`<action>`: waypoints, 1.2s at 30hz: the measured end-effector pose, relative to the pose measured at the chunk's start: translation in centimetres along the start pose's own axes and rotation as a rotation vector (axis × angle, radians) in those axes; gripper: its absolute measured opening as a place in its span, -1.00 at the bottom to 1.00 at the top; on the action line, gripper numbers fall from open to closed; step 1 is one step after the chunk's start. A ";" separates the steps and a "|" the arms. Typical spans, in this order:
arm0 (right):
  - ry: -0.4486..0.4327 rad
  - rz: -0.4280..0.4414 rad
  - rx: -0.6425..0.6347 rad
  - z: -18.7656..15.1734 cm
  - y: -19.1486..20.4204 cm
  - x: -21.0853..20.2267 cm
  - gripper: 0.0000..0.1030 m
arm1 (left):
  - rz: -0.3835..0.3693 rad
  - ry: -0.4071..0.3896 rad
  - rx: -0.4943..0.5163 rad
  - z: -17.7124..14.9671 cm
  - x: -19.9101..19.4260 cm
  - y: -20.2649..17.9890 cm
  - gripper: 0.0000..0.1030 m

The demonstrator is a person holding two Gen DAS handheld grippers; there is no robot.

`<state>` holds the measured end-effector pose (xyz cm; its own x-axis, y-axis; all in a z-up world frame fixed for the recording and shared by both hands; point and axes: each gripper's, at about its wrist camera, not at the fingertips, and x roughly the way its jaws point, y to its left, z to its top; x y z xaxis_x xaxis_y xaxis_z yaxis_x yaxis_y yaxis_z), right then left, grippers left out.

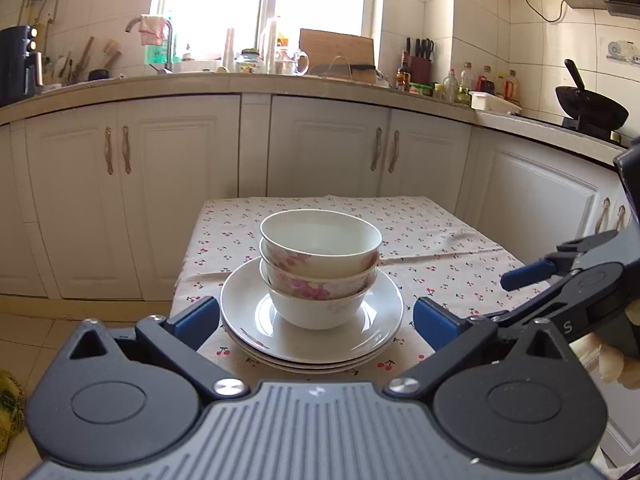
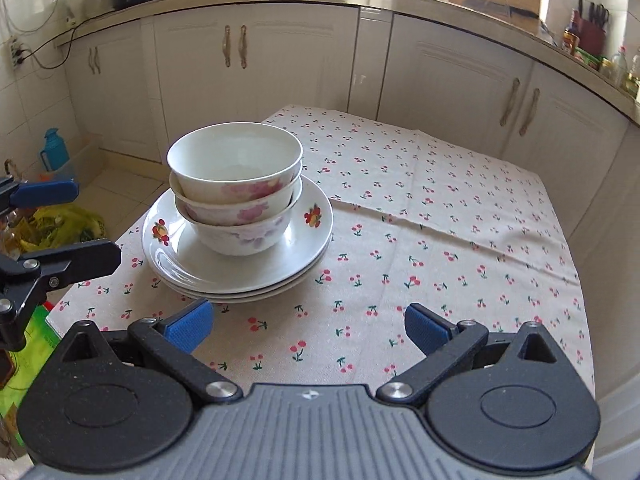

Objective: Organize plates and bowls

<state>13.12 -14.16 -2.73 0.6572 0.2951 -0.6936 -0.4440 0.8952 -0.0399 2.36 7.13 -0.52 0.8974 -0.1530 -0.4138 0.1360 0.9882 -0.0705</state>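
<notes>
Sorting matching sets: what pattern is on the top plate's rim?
White top plate with small red-and-yellow fruit motifs, clearest in the right wrist view.

we hold our left gripper low and level, its blue fingers spread wide apart. our right gripper sits just beside it, fingers wide apart too, both holding nothing.

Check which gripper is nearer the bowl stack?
Left. The left gripper is open, its pads either side of the plates under the bowl stack. The right gripper, also open, sits off to the stack's right.
</notes>
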 end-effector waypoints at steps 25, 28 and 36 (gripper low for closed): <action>-0.152 -0.114 0.048 -1.1 1.1 -7.4 1.00 | 0.170 0.065 -0.040 2.0 -4.9 -3.9 0.99; -0.163 -0.122 0.049 -1.1 1.2 -7.7 1.00 | 0.182 0.074 -0.035 1.8 -4.9 -4.0 0.99; -0.167 -0.132 0.060 -1.2 1.2 -8.0 1.00 | 0.194 0.093 -0.037 1.5 -4.6 -3.9 0.99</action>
<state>6.63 -15.82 1.92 0.8013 0.2208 -0.5560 -0.3135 0.9466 -0.0760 -1.70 3.97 2.98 0.8626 0.0382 -0.5044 -0.0523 0.9985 -0.0137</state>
